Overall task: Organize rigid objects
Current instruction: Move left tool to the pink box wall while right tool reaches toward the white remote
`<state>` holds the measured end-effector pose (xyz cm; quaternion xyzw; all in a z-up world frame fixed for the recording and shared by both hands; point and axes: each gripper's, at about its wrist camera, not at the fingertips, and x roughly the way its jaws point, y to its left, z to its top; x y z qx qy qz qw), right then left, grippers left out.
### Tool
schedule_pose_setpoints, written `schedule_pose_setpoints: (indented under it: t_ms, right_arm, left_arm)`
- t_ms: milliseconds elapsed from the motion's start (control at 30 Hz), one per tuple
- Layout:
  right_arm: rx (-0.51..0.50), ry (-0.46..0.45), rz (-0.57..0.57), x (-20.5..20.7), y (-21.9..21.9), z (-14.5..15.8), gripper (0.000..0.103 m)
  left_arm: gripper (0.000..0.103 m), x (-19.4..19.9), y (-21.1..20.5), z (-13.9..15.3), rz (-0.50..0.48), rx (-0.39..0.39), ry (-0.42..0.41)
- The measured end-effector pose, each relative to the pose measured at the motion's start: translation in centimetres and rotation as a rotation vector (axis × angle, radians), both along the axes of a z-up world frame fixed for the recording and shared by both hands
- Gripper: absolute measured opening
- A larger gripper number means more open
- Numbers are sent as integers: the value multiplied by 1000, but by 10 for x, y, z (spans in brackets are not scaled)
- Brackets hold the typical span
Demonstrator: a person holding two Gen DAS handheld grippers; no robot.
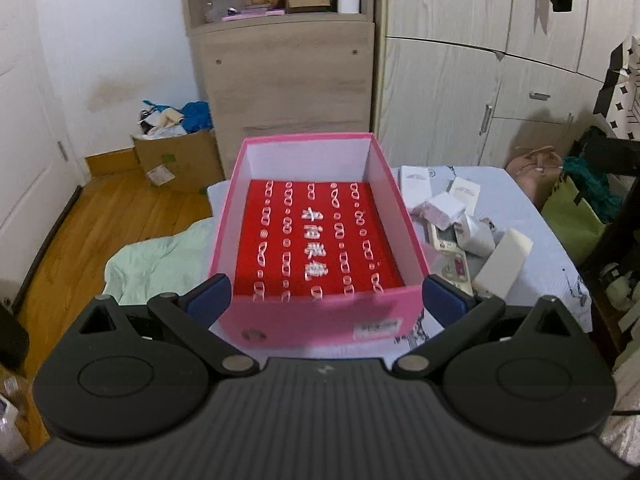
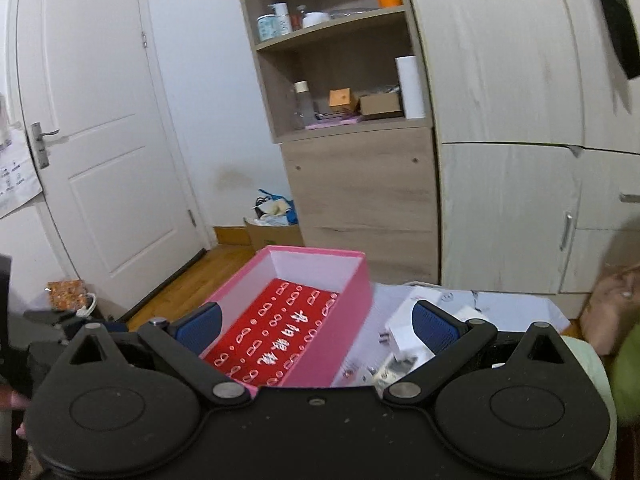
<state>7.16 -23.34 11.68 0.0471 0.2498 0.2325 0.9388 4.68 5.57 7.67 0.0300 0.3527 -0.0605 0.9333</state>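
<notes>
An open pink cardboard box with white inner walls was seen standing at the left edge of a desk covered in a pale patterned cloth, its floor lined by a red sheet printed with rows of white ring shapes and a column of white characters too blurred to be read. A small white label on the box's near wall could not be read either. The left gripper was held wide open, its blue pads just outside the box's two near corners, with nothing gripped. To the right of the box, a heap of small white rectangular boxes and packets was spread over the desk; their printing was illegible. The right gripper was likewise spread wide and empty, above the box's near end and that heap.
</notes>
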Motion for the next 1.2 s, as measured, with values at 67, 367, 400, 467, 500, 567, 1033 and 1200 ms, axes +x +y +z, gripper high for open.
schedule_pose_setpoints:
  t_ms: [67, 367, 400, 467, 500, 567, 1033, 1200]
  right_arm:
    - [-4, 12, 2, 13, 3, 2, 103]
    - [-81, 60, -17, 64, 2, -36, 102]
    - [-106, 86, -14, 69, 2, -45, 102]
    - [-154, 129, 23, 79, 0, -67, 101]
    - [-171, 157, 33, 84, 0, -78, 99]
    - [-179, 232, 29, 96, 1, -97, 98]
    - [-167, 353, -89, 142, -25, -129, 97]
    - [-159, 384, -123, 144, -32, -133, 97]
  left_arm:
    - [103, 16, 5, 7, -30, 7, 14]
    - [101, 68, 36, -3, 22, 71, 45]
    - [100, 71, 43, -7, 13, 54, 59]
    - [100, 79, 59, -11, 14, 23, 66]
    - [100, 84, 67, -12, 36, 22, 62]
    - [100, 95, 79, -16, 57, 36, 57]
    - [96, 135, 102, -65, 85, 104, 153]
    - [96, 146, 114, -78, 131, 94, 189]
